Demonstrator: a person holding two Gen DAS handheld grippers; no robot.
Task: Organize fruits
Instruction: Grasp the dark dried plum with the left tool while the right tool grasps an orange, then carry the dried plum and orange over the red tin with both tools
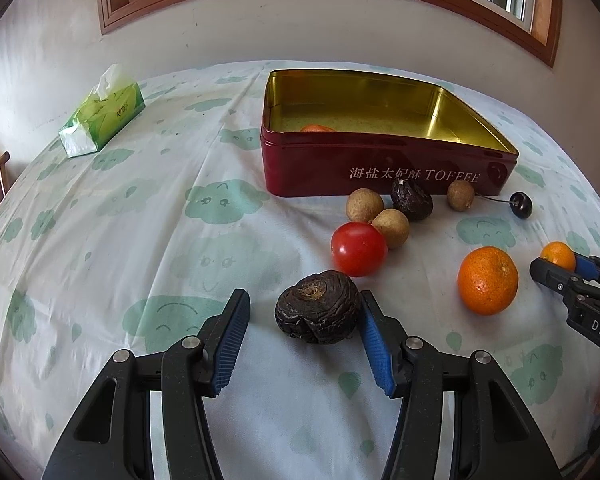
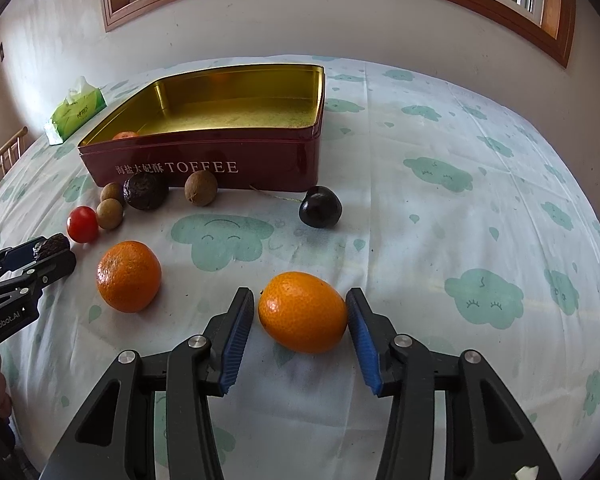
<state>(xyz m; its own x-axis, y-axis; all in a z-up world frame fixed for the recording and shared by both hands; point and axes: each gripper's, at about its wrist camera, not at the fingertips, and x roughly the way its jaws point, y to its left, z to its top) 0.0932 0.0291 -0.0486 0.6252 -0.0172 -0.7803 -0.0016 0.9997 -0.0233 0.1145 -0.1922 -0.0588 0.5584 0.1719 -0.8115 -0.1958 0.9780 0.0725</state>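
Risk entry: left claw (image 1: 302, 334) open, straddling wrinkled dark fruit (image 1: 318, 307), right pad touching; off-centre closure could shove it sideways. Right claw (image 2: 300, 326) open around small orange (image 2: 303, 312); round, may roll. Both near side of counter (image 2: 440, 240), toffee tin (image 2: 204, 168) beyond.

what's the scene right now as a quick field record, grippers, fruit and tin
left gripper: open, jaws around the dark wrinkled fruit
right gripper: open, jaws around the small orange
tin: red TOFFEE tin, lid off, one orange fruit inside
loose on cloth: larger orange, tomato, three longans, cherry, second dark fruit
extra: tissue pack
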